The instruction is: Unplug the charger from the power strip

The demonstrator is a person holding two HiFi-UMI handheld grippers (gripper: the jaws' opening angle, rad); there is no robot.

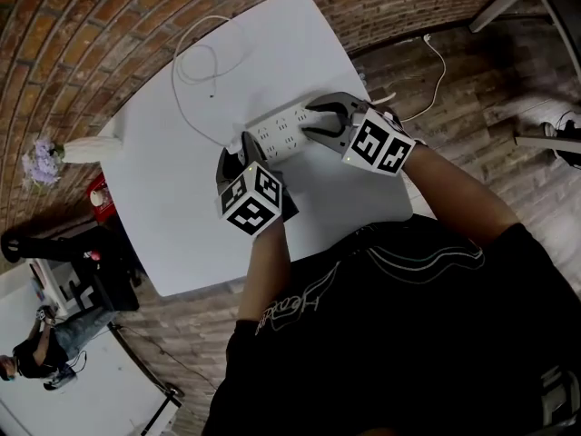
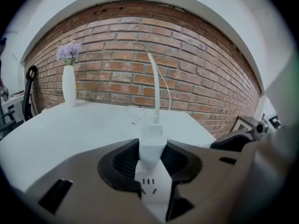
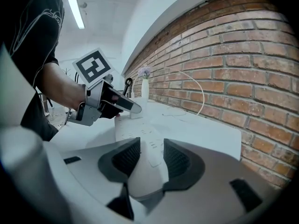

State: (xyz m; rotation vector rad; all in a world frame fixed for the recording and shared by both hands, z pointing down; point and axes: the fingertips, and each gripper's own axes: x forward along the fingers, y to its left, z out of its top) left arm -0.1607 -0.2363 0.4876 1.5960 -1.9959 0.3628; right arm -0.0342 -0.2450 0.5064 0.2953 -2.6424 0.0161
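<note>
A white power strip (image 1: 283,132) lies on the white table (image 1: 182,216). The white charger (image 2: 153,136) stands plugged into its near-left end, its thin cable (image 2: 154,85) rising from the top. My left gripper (image 2: 151,158) is shut on the charger's sides, over the strip (image 2: 155,190). In the head view that gripper (image 1: 238,160) sits at the strip's left end. At the other end, my right gripper (image 3: 148,160) is clamped across the strip (image 3: 140,134), and in the head view it (image 1: 325,121) shows there too. The right gripper view also shows the left gripper (image 3: 125,106) on the charger (image 3: 137,109).
The charger's white cable (image 1: 195,62) loops over the table's far side. A white vase (image 1: 86,150) with purple flowers stands at the left edge by the brick wall (image 2: 187,55). Another white cord (image 1: 438,71) lies on the wooden floor. A person (image 1: 36,352) is at the lower left.
</note>
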